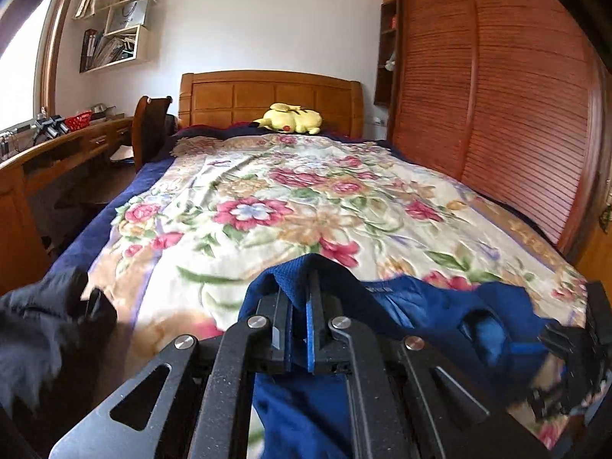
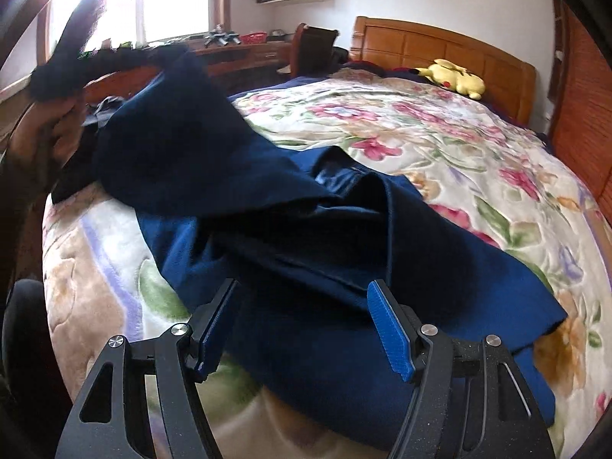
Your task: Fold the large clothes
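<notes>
A dark blue garment (image 2: 287, 229) lies rumpled across the near end of the flowered blanket (image 2: 420, 134). My left gripper (image 1: 300, 306) is shut on a fold of it, and the blue cloth (image 1: 420, 306) drapes over the fingertips and hangs below them. In the right wrist view that corner rises toward a person's hand (image 2: 46, 126) at the upper left. My right gripper (image 2: 302, 290) stands open low over the garment's near part, the cloth lying under and between the fingers without being pinched. The right gripper's black body (image 1: 589, 344) shows at the left wrist view's right edge.
A yellow plush toy (image 1: 290, 118) lies by the wooden headboard (image 1: 267, 95). A desk (image 1: 57, 153) and chair (image 1: 149, 126) stand left of the bed, and a slatted wardrobe (image 1: 497, 114) stands to the right. Dark fuzzy cloth (image 1: 38, 336) hangs at the lower left.
</notes>
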### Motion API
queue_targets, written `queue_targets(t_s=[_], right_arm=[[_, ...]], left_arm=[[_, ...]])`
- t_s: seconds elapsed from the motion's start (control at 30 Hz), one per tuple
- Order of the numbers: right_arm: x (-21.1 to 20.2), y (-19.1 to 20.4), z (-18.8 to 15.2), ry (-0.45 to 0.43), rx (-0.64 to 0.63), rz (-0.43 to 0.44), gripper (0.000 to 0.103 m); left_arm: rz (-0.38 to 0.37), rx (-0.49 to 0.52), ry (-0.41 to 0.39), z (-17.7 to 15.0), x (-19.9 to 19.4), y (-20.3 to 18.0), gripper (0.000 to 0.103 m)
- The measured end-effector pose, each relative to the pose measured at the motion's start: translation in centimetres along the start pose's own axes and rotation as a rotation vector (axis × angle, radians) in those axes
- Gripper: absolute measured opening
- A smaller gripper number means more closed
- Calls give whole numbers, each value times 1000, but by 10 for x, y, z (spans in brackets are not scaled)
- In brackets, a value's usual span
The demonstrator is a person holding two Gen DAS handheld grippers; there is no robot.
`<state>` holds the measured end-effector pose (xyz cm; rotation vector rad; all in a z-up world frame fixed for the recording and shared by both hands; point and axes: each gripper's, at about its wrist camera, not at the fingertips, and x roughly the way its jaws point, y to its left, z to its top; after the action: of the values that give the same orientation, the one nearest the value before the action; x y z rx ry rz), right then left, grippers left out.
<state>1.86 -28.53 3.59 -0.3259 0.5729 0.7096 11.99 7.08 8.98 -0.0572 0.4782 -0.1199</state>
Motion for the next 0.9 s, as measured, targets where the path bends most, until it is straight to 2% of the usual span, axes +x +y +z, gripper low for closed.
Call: queue_targets(t_s=[0.13,0.2,0.27,0.33,0.37,0.43,0.53,0.6,0.7,0.9], right_arm=[[21,-8,9,41,-28,-50,70],[28,-21,17,60,7,-113,70],[33,-32,23,68,24,-121,66],[43,-36,28,98,-8,-137,46],[50,-36,31,114,-27,-138,39],[59,-35,37,137,-66,-121,3],[64,-36,54,104,-129,-170,2],[69,-42,73,79,-115,-186,1],[81,-49,105,43,-138,-257,1],[133,-66,149,54,-102,-346,1]], left_arm=[[24,-7,8,6,21,6,5],[33,-13,12,5,28,9,5],[46,-18,17,4,36,13,5],[74,-23,27,5,45,18,5],[80,-26,32,5,49,20,5],[83,-32,38,5,56,21,5],[101,-30,45,4,64,25,5],[105,-35,49,4,67,27,5],[107,-47,62,5,74,31,5],[76,-76,103,-3,77,34,7]])
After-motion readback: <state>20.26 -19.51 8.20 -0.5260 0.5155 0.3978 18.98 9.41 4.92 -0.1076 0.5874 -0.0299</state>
